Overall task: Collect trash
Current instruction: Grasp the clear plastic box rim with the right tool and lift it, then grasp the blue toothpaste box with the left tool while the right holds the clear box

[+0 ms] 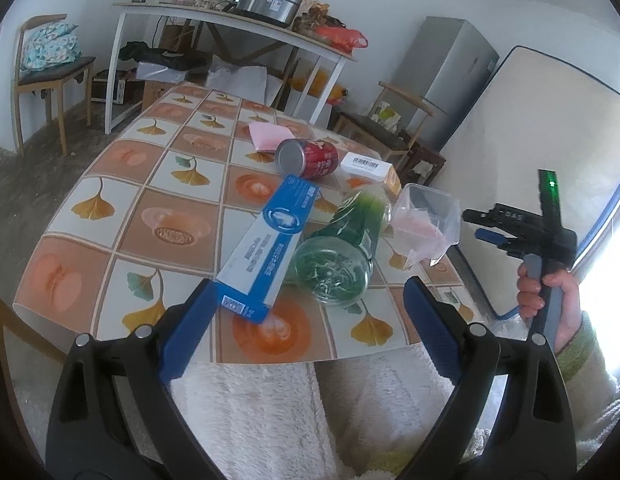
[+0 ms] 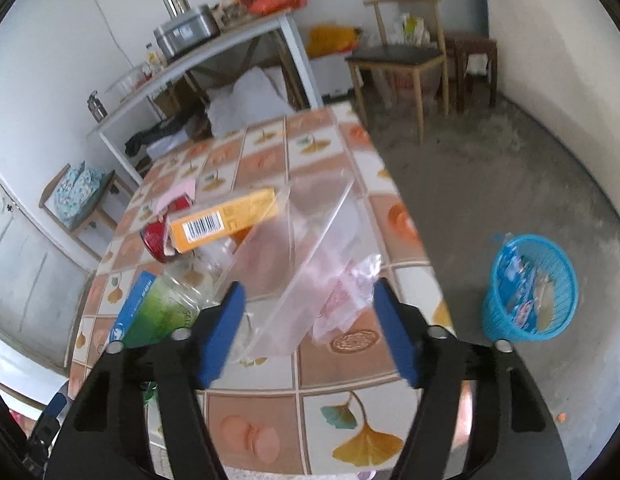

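From your left wrist camera, your left gripper (image 1: pixel 306 312) hangs over the near edge of the bench (image 1: pixel 110 208), jaws spread wide with nothing between them. The bench wears a glossy tile-print cloth with ginkgo leaves. On it lie a long blue-and-white carton (image 1: pixel 270 240), a ribbed green plastic bottle (image 1: pixel 342 248) on its side, a red can (image 1: pixel 308 158) on its side, an orange box (image 1: pixel 370 168) and a clear plastic tub (image 1: pixel 426 224).

From your right wrist camera, your right gripper (image 2: pixel 310 320) has its jaws apart; the tub (image 2: pixel 286 248) and crinkled clear wrapping (image 2: pixel 342 304) lie between them, untouched. A blue mesh basket (image 2: pixel 530 288) holding trash stands on the concrete floor, well apart from the bench.
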The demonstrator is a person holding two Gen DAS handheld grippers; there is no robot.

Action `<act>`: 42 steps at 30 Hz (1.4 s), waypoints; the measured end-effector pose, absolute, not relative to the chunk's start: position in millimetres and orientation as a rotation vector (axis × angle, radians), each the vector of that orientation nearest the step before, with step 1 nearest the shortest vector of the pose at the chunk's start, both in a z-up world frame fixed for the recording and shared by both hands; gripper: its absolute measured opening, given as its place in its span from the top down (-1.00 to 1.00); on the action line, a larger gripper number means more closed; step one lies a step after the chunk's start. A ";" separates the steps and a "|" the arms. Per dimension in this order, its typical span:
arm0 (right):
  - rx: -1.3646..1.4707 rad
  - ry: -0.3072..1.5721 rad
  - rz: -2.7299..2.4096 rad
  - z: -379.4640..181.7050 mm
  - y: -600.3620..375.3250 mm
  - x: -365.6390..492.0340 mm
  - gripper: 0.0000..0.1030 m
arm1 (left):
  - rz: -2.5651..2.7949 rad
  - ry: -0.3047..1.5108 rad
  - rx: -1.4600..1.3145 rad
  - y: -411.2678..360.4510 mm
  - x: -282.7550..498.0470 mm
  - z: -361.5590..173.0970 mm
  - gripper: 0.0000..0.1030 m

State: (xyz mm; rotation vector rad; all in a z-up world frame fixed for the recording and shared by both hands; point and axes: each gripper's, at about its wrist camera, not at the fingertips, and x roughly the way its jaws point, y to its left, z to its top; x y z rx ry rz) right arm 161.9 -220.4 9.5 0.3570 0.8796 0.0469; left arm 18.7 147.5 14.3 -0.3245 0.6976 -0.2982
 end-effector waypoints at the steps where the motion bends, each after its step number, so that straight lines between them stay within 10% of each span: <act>1: 0.362 0.896 0.046 3.5 -219.2 168.3 -0.04 | -0.293 0.706 -0.324 146.8 20.3 12.5 -0.75; 12: 0.456 0.980 0.043 -25.4 -223.5 193.1 0.86 | -0.263 0.740 -0.301 144.8 37.8 8.6 -0.75; 28: 0.596 0.935 0.120 -10.4 -257.9 162.9 0.91 | -0.155 0.809 -0.121 144.7 81.0 -4.3 -0.74; 42: 0.624 0.908 0.172 -4.2 -265.4 156.4 0.91 | -0.186 0.903 -0.100 142.1 90.4 -22.9 0.05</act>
